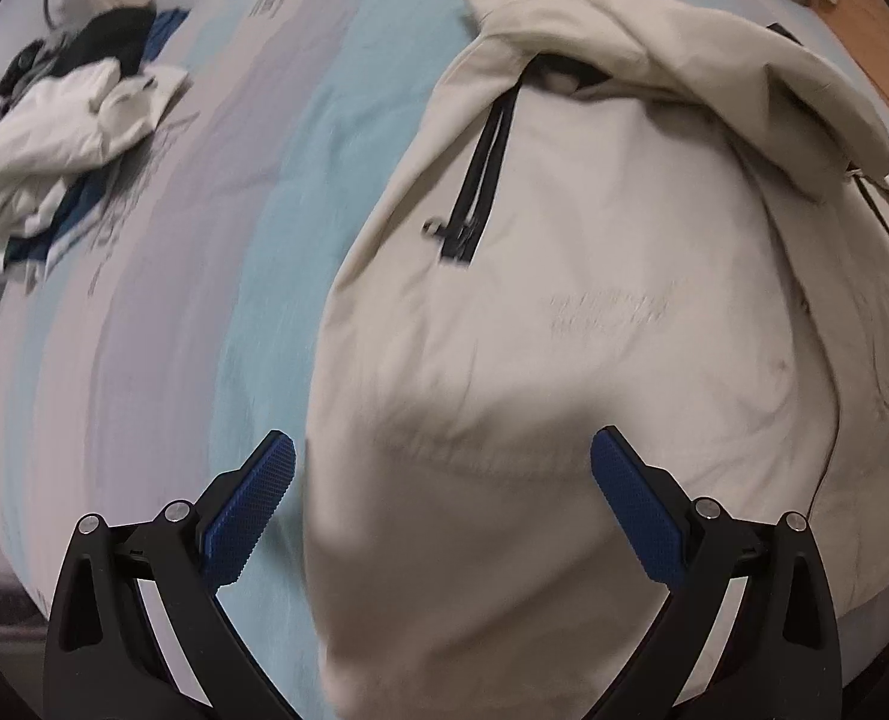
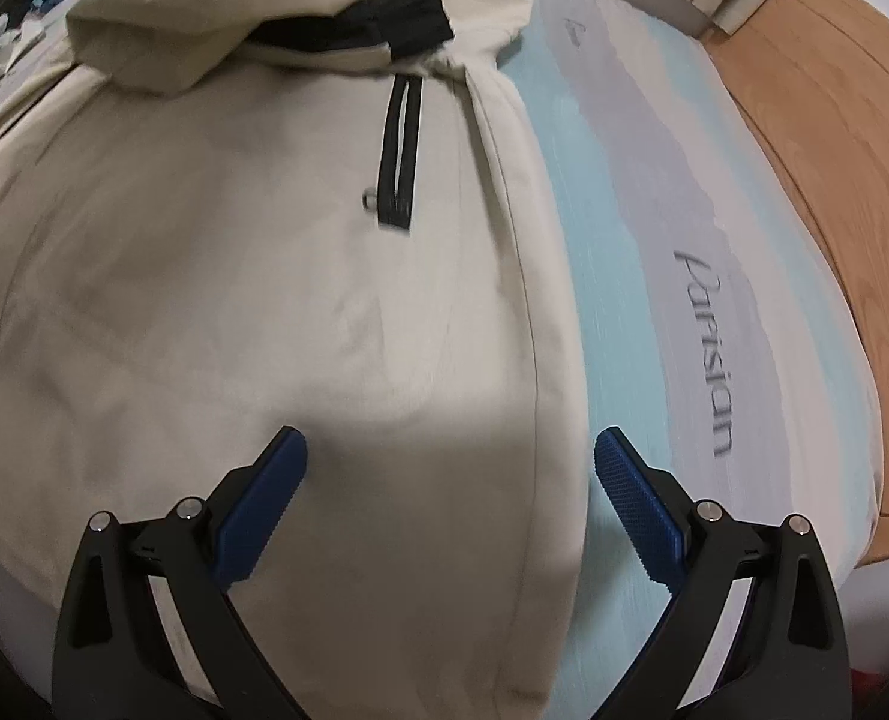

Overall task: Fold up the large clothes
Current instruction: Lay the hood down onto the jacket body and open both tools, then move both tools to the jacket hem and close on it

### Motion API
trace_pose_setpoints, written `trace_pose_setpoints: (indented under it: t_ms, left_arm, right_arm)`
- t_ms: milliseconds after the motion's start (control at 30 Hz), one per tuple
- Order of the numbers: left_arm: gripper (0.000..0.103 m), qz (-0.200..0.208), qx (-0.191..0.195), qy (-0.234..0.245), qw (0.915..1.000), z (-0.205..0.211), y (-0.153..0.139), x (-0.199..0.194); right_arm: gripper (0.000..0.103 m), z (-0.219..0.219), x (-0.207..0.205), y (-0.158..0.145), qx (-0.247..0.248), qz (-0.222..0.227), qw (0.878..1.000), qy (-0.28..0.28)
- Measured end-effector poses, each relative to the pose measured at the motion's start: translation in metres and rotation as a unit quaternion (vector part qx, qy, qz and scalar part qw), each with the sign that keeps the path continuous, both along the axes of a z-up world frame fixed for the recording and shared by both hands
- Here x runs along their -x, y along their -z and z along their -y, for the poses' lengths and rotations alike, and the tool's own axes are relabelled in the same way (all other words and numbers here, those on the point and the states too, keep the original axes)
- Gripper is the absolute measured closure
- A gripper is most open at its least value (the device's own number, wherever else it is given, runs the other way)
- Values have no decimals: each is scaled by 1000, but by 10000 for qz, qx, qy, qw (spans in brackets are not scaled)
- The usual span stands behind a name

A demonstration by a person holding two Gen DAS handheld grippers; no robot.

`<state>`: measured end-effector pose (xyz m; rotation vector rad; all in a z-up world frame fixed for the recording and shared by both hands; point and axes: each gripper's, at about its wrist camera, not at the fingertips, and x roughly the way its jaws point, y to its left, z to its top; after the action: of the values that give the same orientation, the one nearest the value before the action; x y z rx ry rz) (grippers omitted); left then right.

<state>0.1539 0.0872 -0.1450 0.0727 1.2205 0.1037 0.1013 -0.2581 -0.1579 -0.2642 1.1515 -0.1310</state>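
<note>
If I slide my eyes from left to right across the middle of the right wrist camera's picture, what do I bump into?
Beige jacket → its black pocket zipper → pale blue stripe of the bedsheet → the grey word "Parisian" → wooden floor.

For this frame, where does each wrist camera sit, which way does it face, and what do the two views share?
Left wrist: behind the open left gripper, looking down over the beige jacket's left edge, striped bedsheet and a clothes pile; only its own fingers show.
Right wrist: behind the open right gripper, over the jacket's right edge, bedsheet and wooden floor; only its fingers show.
Shared: jacket and bedsheet.
</note>
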Motion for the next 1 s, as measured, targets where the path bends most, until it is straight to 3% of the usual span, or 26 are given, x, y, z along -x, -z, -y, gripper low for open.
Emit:
trace_pose_setpoints:
  t_ms: [267, 500, 567, 833, 867, 1000]
  left_arm:
    - [6, -410, 49, 1, 9991, -10, 8, 28]
    - [9, -665, 361, 201, 9969, -12, 11, 55]
    - [16, -730, 378, 249, 9963, -11, 13, 59]
    - [26, -800, 474, 291, 9952, -6, 17, 63]
    - [29, -798, 504, 280, 9951, -6, 16, 64]
    - [41, -817, 483, 226, 9952, -10, 15, 63]
  right_arm:
    - [10, 10, 22, 8, -84, -318, 9995, 26]
    - [10, 19, 43, 14, -611, -643, 9960, 81]
    - [11, 22, 49, 16, -722, -743, 9946, 77]
    - [12, 51, 64, 15, -1116, -1004, 9880, 360]
    - [14, 54, 65, 15, -1171, -1036, 9869, 392]
    - [39, 68, 64, 14, -1466, -1169, 9809, 512]
